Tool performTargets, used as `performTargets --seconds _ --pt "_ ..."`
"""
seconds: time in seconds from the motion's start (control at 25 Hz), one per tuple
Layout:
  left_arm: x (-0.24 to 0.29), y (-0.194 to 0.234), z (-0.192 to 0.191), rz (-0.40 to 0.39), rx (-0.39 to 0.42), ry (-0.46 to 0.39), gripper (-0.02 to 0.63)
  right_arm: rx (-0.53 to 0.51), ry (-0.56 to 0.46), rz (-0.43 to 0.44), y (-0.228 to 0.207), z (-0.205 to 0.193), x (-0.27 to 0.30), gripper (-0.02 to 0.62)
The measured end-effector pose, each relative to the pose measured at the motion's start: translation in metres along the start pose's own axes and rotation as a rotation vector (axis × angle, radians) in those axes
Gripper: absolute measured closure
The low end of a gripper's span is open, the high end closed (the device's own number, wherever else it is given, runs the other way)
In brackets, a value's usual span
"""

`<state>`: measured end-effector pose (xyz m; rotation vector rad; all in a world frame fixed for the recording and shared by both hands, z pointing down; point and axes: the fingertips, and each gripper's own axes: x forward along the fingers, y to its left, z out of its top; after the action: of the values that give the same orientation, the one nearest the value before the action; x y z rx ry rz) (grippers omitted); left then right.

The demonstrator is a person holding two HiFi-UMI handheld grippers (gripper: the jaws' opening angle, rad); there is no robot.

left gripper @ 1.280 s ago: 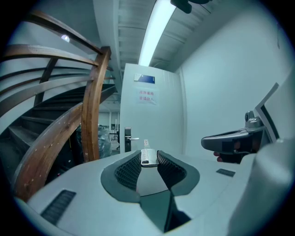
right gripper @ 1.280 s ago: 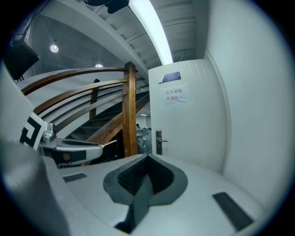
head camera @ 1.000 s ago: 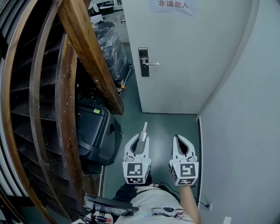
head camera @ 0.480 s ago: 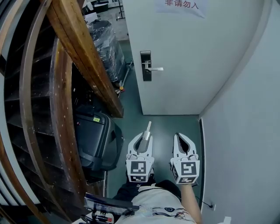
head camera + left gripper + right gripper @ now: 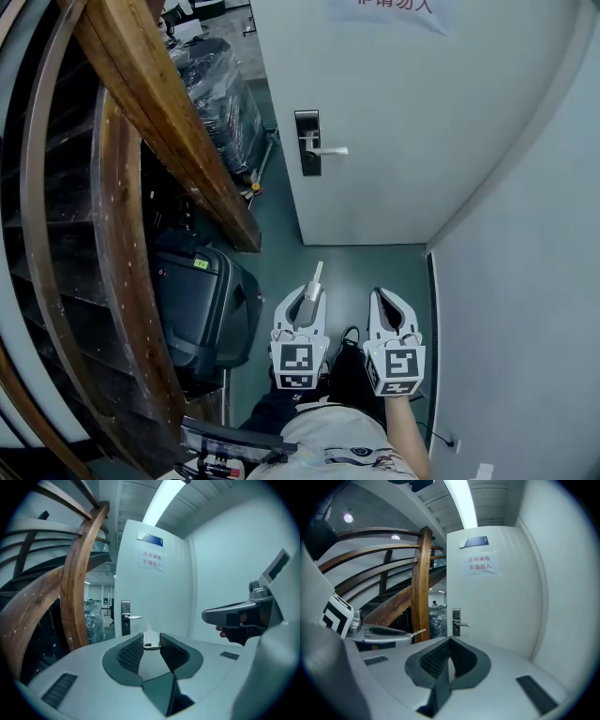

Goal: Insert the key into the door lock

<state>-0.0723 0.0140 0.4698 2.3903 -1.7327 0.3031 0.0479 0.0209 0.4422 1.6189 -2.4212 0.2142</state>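
The white door (image 5: pixel 394 122) stands ahead, with a dark lock plate (image 5: pixel 307 142) and a silver lever handle (image 5: pixel 330 150) near its left edge. My left gripper (image 5: pixel 305 294) is shut on a flat silver key (image 5: pixel 314 279), whose blade sticks out forward toward the door. In the left gripper view the key (image 5: pixel 148 638) sits pinched between the ribbed pads, and the lock plate (image 5: pixel 125 617) lies a good way off, to its left. My right gripper (image 5: pixel 391 300) floats beside the left one, shut with nothing in it. In the right gripper view the right gripper (image 5: pixel 450 641) points at the lock plate (image 5: pixel 456 622).
A wooden staircase beam (image 5: pixel 178 131) slants down on the left, close to the door. A black case (image 5: pixel 202 300) stands under it, with plastic-wrapped goods (image 5: pixel 225 94) behind. A plain wall (image 5: pixel 525 281) closes the right side. A paper sign (image 5: pixel 389 9) hangs on the door. The green floor (image 5: pixel 356 267) runs to the door.
Both grippers have moved forward together toward the door, which now looks a little nearer. The key stays held in the left jaws.
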Motion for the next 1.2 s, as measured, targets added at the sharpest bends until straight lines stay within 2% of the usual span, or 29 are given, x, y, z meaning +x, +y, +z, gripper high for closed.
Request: performTargets --seconds 0.2,0.48,0.72,1.0,1.2 --pt "0.046 0.006 0.005 0.033 0.008 0.014 0.489 0.015 0.002 0.031 -0.026 0.001 0.043 0.589" --pt "0.117 0.016 0.026 0.082 0.018 0.027 0.489 0.012 -0.036 0.073 -0.07 0.034 0.103 0.59" --pt "0.161 0.029 0.014 0.128 0.006 0.093 0.489 0.018 -0.02 0.115 -0.095 0.04 0.141 0.59" --pt "0.201 0.053 -0.008 0.165 0.018 0.152 0.489 0.013 0.024 0.156 -0.102 0.023 0.181 0.589" --pt "0.23 0.073 -0.019 0.156 0.018 0.169 0.489 -0.01 0.025 0.171 -0.092 0.02 0.211 0.589"
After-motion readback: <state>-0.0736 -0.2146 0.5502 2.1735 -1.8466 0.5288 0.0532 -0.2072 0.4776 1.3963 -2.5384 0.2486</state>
